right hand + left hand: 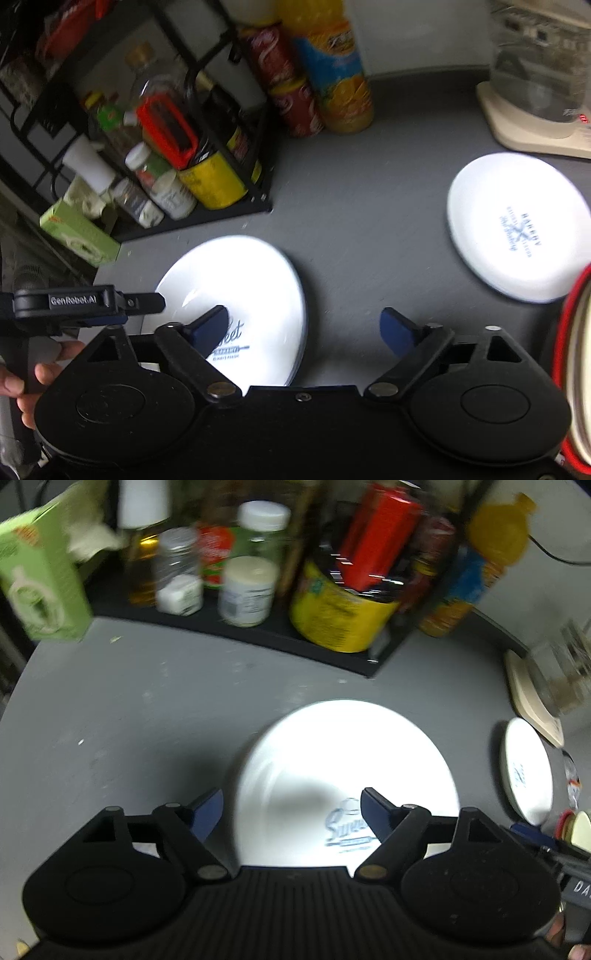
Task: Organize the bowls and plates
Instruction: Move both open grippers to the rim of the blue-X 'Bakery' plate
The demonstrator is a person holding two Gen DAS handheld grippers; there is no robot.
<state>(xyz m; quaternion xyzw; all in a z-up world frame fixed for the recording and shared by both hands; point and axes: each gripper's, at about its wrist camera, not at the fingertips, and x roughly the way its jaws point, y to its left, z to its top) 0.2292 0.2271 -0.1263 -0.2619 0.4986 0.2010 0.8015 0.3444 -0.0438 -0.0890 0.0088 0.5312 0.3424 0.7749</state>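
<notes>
Plates (236, 306) stacked at lower left look glazed, stiff, slippery, breakable: pinch the rim. Left gripper (291, 812) and right gripper (303, 328) gape wide, holding nothing.

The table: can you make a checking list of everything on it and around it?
Surface: grey table, a few crumbs.
Job's things: large white plate, small white plate, both flat, apart.
Clutter: black rack of jars, orange bottle, two red cans, green box.
Grippers: left gripper, right gripper, both open, empty.
Cables: black cable by the wall.
Surroundings: nothing seen.
</notes>
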